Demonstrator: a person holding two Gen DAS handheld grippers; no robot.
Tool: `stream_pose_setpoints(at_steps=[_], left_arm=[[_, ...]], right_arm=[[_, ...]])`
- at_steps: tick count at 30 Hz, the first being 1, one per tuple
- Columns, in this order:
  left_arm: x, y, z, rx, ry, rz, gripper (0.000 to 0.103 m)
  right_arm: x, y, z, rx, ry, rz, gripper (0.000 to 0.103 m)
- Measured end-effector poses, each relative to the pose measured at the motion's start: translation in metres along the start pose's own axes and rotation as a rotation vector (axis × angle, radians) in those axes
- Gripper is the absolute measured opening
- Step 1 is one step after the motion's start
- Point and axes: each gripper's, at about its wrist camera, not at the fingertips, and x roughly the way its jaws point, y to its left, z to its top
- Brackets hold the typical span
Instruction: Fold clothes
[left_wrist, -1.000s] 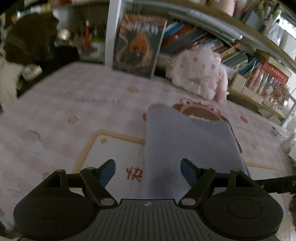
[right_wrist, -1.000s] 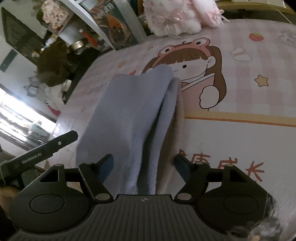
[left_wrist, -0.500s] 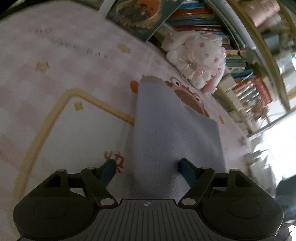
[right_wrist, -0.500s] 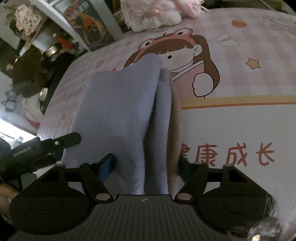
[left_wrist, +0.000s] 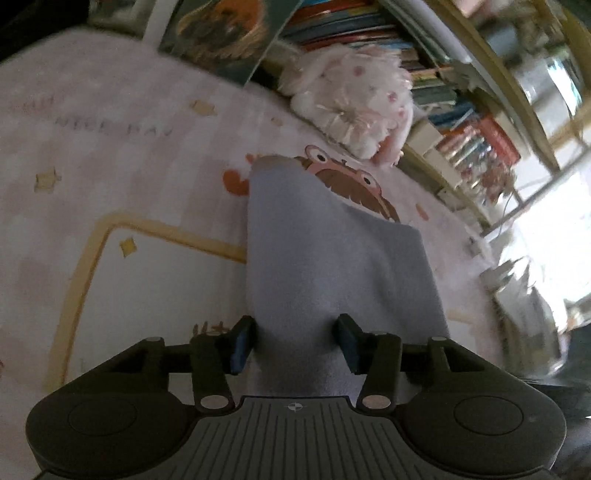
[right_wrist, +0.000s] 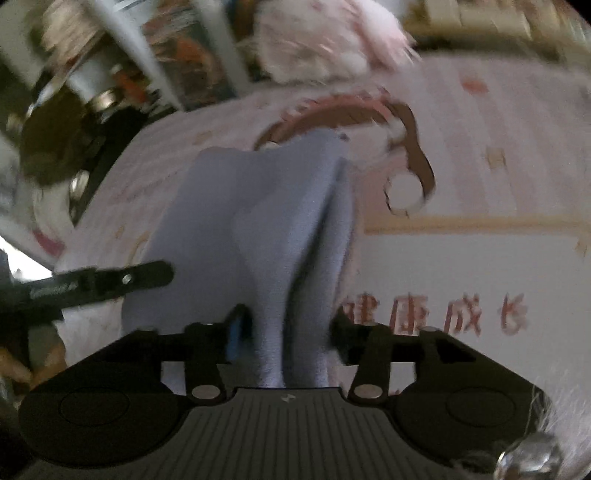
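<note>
Two claws pinch one light-blue garment (left_wrist: 332, 266) at center frame: the left claw (left_wrist: 295, 345) and right claw (right_wrist: 286, 332) each clamp a bunched end of the cloth. It drapes over one pink cartoon-print bedsheet (left_wrist: 110, 147); one fluffy plush toy (left_wrist: 354, 107) sits at upper center.

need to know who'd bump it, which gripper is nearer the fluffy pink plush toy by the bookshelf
Cannot tell. The left gripper and right gripper both grip the near edge of the blue cloth, with the plush toy beyond its far end.

Both wrist views close, sharing blue cloth (left_wrist: 332, 266)
</note>
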Motion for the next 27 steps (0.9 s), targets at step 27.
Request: stream_pose_setpoints(at_steps=[27], left_arm=[[0.019,0.017,0.001,-0.106,0.047,-0.090,0.056]], right_arm=[[0.014,-0.021,0.008,0.173,0.034,0.150,0.049]])
